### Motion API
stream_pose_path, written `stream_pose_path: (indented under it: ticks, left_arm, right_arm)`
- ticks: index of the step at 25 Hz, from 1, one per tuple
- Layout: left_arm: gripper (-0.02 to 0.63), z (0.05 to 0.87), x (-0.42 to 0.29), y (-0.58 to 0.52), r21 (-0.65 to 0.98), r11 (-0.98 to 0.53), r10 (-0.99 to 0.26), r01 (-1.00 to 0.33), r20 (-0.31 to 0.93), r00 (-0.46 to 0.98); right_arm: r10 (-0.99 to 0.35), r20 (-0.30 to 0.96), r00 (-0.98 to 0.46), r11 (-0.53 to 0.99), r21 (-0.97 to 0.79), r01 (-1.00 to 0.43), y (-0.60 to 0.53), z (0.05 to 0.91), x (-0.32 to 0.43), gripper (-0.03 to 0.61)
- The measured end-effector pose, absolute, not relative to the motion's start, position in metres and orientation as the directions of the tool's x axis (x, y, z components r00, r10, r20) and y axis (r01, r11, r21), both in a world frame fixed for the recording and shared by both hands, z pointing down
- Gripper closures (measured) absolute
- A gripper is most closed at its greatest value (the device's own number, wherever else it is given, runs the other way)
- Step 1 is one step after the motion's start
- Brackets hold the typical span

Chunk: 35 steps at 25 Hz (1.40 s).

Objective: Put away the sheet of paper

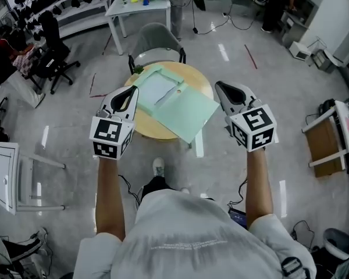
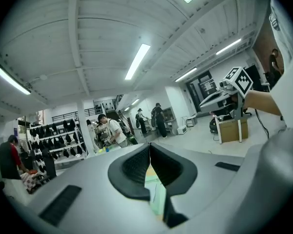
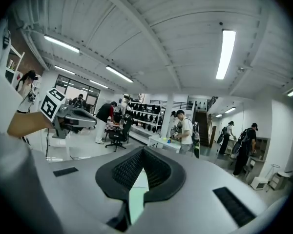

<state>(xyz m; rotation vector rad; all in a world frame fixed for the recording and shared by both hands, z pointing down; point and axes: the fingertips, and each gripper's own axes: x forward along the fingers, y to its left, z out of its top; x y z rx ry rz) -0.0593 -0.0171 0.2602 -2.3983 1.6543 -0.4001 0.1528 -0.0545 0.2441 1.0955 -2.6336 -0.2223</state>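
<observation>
Mid-frame, left gripper (image 1: 125, 97) and right gripper (image 1: 230, 95) hang high above the table, both jaw pairs pressed together, nothing between | below, round wooden table (image 1: 154, 133) bears open pale-green folder (image 1: 189, 112) | white sheet of paper (image 1: 154, 89) lies flat in its upper-left half | likely light, limp, crease-prone: pinch a free corner.

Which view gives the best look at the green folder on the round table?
The head view: the whole open green folder lies on the round table, with a white sheet inside. The left gripper view and the right gripper view each show only a pale green sliver of it.
</observation>
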Motion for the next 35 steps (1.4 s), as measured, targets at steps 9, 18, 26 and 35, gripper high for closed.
stream_pose_path:
  ticks: [9, 18, 26, 35]
  left_arm:
    - [0.594, 0.238, -0.043, 0.044, -0.328, -0.318, -0.947, -0.889, 0.073, 0.312]
    - [0.594, 0.225, -0.045, 0.069, -0.353, -0.3, -0.953, -0.886, 0.078, 0.292]
    - [0.594, 0.218, -0.049, 0.067, -0.359, -0.278, -0.96, -0.891, 0.077, 0.269]
    - [0.594, 0.225, -0.061, 0.061, -0.354, -0.277, -0.961, -0.893, 0.094, 0.26]
  right_arm:
    - [-0.66, 0.2, -0.724, 0.747, 0.272, -0.606, 0.008, 0.227, 0.158, 0.551]
    - [-0.642, 0.17, -0.747, 0.76, 0.273, -0.59, 0.022, 0.213, 0.15, 0.551]
    - [-0.645, 0.174, -0.744, 0.757, 0.279, -0.591, 0.007, 0.209, 0.151, 0.551]
    - [-0.624, 0.179, -0.761, 0.774, 0.273, -0.571, -0.003, 0.216, 0.137, 0.551]
